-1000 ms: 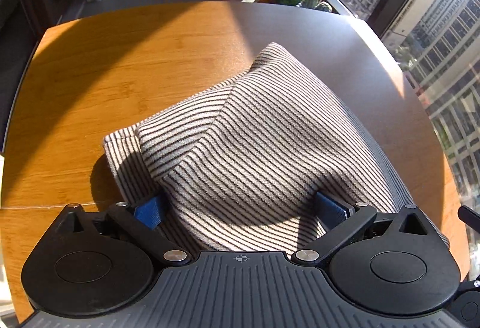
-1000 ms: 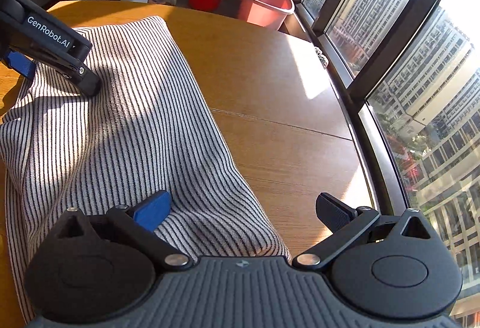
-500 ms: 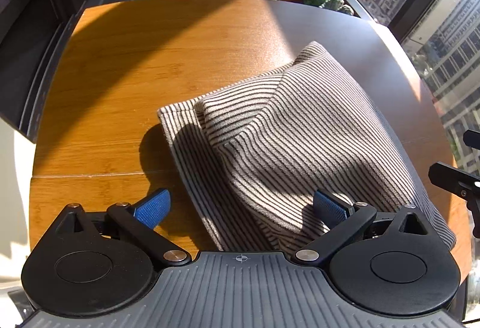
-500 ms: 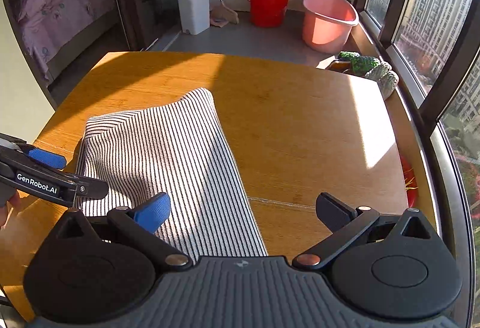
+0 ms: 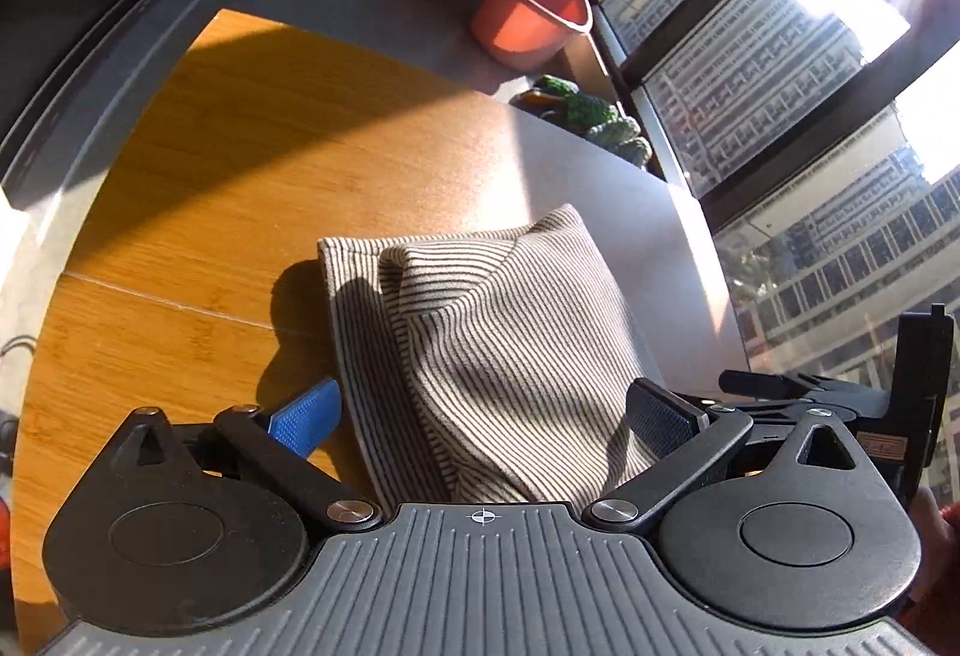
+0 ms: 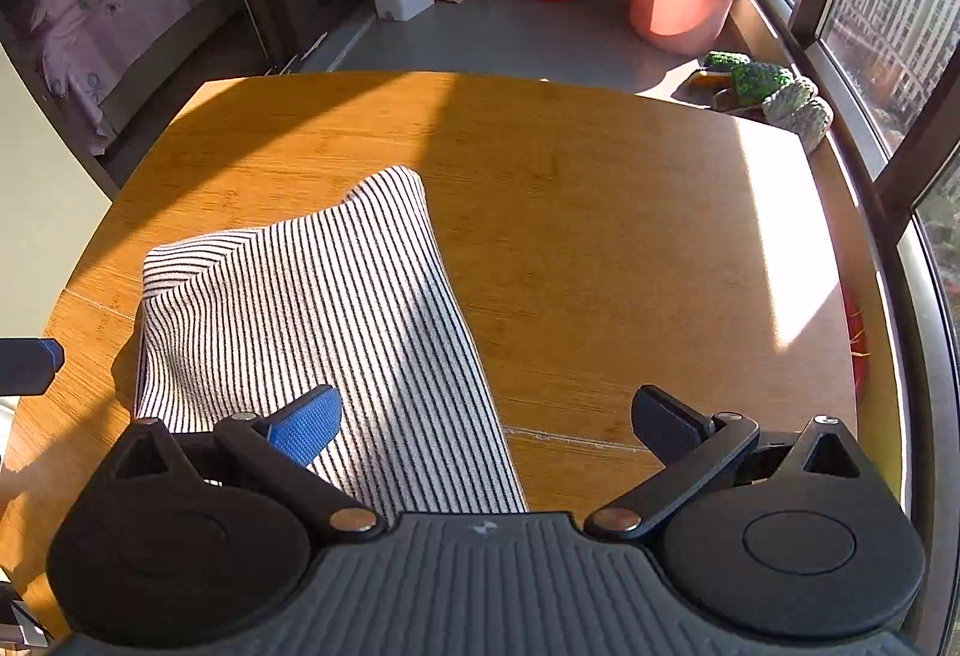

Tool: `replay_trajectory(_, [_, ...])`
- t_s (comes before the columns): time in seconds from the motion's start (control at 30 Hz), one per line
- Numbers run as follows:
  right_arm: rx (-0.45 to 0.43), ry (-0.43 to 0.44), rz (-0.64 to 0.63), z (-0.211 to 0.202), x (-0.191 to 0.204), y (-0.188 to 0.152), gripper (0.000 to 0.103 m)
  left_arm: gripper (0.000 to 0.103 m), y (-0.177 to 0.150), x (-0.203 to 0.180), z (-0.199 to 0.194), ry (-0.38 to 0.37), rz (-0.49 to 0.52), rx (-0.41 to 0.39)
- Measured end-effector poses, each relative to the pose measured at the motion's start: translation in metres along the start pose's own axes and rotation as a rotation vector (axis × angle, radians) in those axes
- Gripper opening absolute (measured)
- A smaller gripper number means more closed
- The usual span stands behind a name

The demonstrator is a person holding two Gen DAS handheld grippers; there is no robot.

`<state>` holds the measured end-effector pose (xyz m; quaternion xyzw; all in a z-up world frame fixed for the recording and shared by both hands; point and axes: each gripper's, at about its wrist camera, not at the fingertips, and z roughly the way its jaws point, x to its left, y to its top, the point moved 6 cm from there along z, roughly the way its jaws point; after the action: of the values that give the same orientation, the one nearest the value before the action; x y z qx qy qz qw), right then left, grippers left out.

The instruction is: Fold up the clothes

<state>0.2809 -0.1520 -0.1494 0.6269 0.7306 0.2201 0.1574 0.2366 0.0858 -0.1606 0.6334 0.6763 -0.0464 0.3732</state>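
The striped garment [image 6: 312,308] lies folded on the wooden table [image 6: 600,212], its long axis running from 6 toward 12 o'clock in the right wrist view. The left gripper [image 5: 483,416] hangs with both fingers spread, the cloth's near end directly between them, so this hand looks better placed for the next grasp. The right gripper [image 6: 486,416] is also spread, pinching nothing, the garment's right edge passing at about 11 o'clock, bare table ahead.

No legible text, labels or numbers (small tag beside right tongs [image 5: 786,392] too blurred).
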Motion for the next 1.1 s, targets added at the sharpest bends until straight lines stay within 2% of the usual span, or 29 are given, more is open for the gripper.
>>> replay_trajectory(0.07, [-0.031, -0.014, -0.044, 0.006, 0.001, 0.023, 0.103, 0.102, 0.0, -0.004, 0.016, 0.008, 0.021, 0.014])
replay_trajectory(0.2, [-0.07, -0.091, -0.157, 0.052, 0.008, 0.068, 0.103, 0.099, 0.0, -0.011, 0.048, 0.049, 0.081, 0.042])
replay_trajectory(0.27, [-0.011, -0.109, -0.215, 0.081, 0.013, 0.07, 0.103, 0.097, 0.0, -0.015, 0.065, 0.069, 0.112, 0.055])
replay_trajectory(0.3, [0.02, -0.123, -0.245, 0.095, 0.016, 0.07, 0.103, 0.093, 0.0, -0.017, 0.073, 0.08, 0.127, 0.062])
replay_trajectory(0.33, [0.022, -0.125, -0.259, 0.1, 0.016, 0.068, 0.103, 0.091, 0.0, -0.014, 0.078, 0.12, 0.153, 0.064])
replay_trajectory(0.37, [0.007, -0.122, -0.256, 0.1, 0.014, 0.067, 0.103, 0.088, -0.001, -0.01, 0.082, 0.17, 0.183, 0.065])
replay_trajectory(0.53, [0.005, -0.117, -0.189, 0.072, 0.002, 0.056, 0.103, 0.086, -0.002, -0.013, 0.073, 0.212, 0.256, 0.035])
replay_trajectory(0.6, [-0.023, -0.062, -0.183, 0.038, -0.002, 0.037, 0.103, 0.084, -0.004, -0.014, 0.059, 0.208, 0.237, 0.011])
replay_trajectory(0.63, [-0.008, -0.039, -0.184, 0.026, -0.005, 0.023, 0.103, 0.082, -0.007, -0.016, 0.052, 0.197, 0.216, -0.001])
replay_trajectory(0.73, [0.036, 0.019, -0.185, -0.007, -0.013, -0.018, 0.103, 0.076, -0.022, -0.027, 0.033, 0.112, 0.146, -0.01])
replay_trajectory(0.77, [0.05, 0.029, -0.184, -0.016, -0.016, -0.031, 0.103, 0.074, -0.029, -0.03, 0.035, 0.11, 0.143, 0.001])
replay_trajectory(0.87, [-0.02, 0.028, -0.259, -0.054, -0.018, -0.064, 0.103, 0.066, -0.052, -0.038, 0.046, 0.134, 0.149, 0.043])
replay_trajectory(0.93, [-0.073, 0.072, -0.388, -0.077, -0.008, -0.08, 0.103, 0.058, -0.067, -0.043, 0.053, 0.15, 0.153, 0.071])
replay_trajectory(1.0, [-0.054, 0.133, -0.581, -0.085, 0.011, -0.101, 0.103, 0.051, -0.082, -0.048, 0.061, 0.166, 0.157, 0.099])
replay_trajectory(1.07, [-0.043, 0.197, -0.778, -0.092, 0.029, -0.123, 0.103, 0.05, -0.092, -0.053, 0.066, 0.18, 0.173, 0.112])
replay_trajectory(1.1, [-0.065, 0.225, -0.886, -0.095, 0.038, -0.136, 0.103, 0.05, -0.092, -0.054, 0.066, 0.188, 0.17, 0.111])
